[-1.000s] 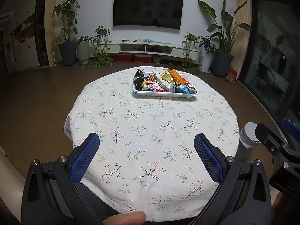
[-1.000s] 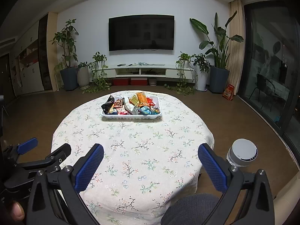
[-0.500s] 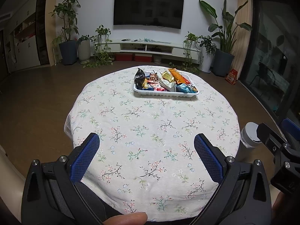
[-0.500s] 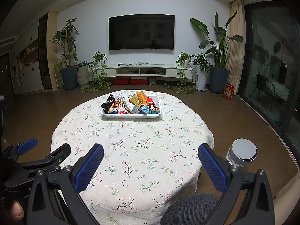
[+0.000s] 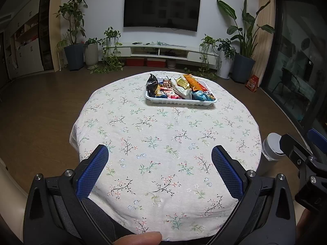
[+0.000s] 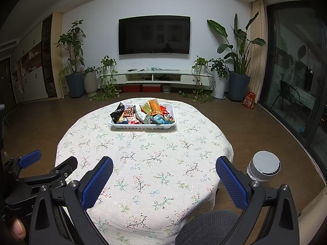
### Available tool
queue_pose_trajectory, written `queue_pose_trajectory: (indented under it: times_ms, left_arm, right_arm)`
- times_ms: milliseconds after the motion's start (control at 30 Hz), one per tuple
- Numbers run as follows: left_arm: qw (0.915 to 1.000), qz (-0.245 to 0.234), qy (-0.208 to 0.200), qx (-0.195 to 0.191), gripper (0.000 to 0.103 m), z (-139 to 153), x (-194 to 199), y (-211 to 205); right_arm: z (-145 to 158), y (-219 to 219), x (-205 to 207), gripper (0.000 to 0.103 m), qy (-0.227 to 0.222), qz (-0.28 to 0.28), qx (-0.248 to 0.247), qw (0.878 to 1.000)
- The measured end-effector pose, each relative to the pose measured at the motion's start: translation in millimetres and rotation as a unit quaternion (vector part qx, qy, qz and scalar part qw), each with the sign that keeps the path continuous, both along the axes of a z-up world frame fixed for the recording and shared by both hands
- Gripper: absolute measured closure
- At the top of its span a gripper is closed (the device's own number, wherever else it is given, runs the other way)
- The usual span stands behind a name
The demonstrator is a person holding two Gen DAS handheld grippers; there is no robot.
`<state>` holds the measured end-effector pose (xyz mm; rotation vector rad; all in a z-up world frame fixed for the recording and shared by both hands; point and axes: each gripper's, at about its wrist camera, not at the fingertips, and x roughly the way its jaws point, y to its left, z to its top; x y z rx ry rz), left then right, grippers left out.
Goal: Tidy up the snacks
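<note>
I hold both grippers over the near edge of the round table [image 5: 167,134], left gripper [image 5: 159,163] and right gripper [image 6: 164,173] each spread wide and empty. The tray [image 6: 143,125] heaped with snacks [image 6: 143,113] sits at the far side, well apart from either.

No print on the snack packets [image 6: 143,114] or elsewhere can be read.
</note>
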<state>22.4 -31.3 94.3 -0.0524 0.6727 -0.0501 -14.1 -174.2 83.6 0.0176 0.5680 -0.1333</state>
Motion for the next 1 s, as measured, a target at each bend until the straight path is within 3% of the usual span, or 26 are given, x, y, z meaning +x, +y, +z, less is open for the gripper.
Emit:
queue_pose_trajectory:
  times_ms: [1000]
  left_arm:
    - [1.0000,-0.001,0.001,0.001,0.001,-4.7,-0.1,-1.3]
  right_arm:
    - [2.6,0.6,0.0,0.000,0.002,0.000,0.000,1.000]
